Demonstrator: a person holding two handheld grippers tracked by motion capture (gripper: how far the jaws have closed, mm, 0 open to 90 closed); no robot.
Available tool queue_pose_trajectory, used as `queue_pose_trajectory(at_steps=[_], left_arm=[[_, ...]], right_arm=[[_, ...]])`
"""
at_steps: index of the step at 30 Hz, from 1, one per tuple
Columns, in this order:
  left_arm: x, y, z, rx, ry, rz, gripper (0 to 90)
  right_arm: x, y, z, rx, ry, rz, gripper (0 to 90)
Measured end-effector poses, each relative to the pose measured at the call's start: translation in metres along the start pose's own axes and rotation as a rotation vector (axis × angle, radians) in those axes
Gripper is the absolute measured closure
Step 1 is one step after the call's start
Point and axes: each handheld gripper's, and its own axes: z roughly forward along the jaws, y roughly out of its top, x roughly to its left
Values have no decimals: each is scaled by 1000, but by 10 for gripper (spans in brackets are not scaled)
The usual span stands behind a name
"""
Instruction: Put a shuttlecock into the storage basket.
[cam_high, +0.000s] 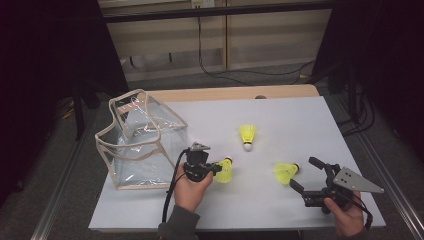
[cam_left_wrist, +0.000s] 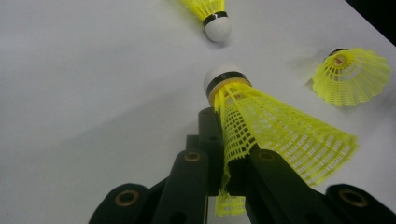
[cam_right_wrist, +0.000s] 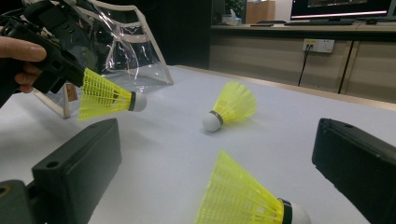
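High view showed the left gripper (cam_high: 216, 169) clamping 1 shuttlecock (cam_high: 225, 170), bag (cam_high: 142, 142) just leftward; right gripper (cam_high: 304, 174) gaped wide.

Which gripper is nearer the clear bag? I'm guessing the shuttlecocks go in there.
Left. The left gripper, shut on a shuttlecock, is just right of the clear bag. The right gripper is open across the table beside another shuttlecock.
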Motion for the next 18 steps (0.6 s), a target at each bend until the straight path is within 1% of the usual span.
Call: queue_pose_trajectory(at_steps=[3,6,9,12,14,16,18], left_arm=[[0,1,-3,0,-15,-11,884],[-1,4,-8,9,-24,-1,884],[-3,9,-12,14,-22,7,884],[-5,13,-17,15,-32,9,883],[-5,16,-20,19,-47,3,884],[-5,20,-23,17,-41,7,884],[-5,23,-26,25,-51,7,883]], right_arm=[[0,0,-1,1,-4,-1,11],[-1,0,-1,-1,-6,1,11],[-1,0,1,2,-1,1,11],[0,1,1,1,0,-1,11],[1,1,2,1,2,1,11],[1,0,2,4,5,-1,11],[1,0,3,8,6,-5,11]])
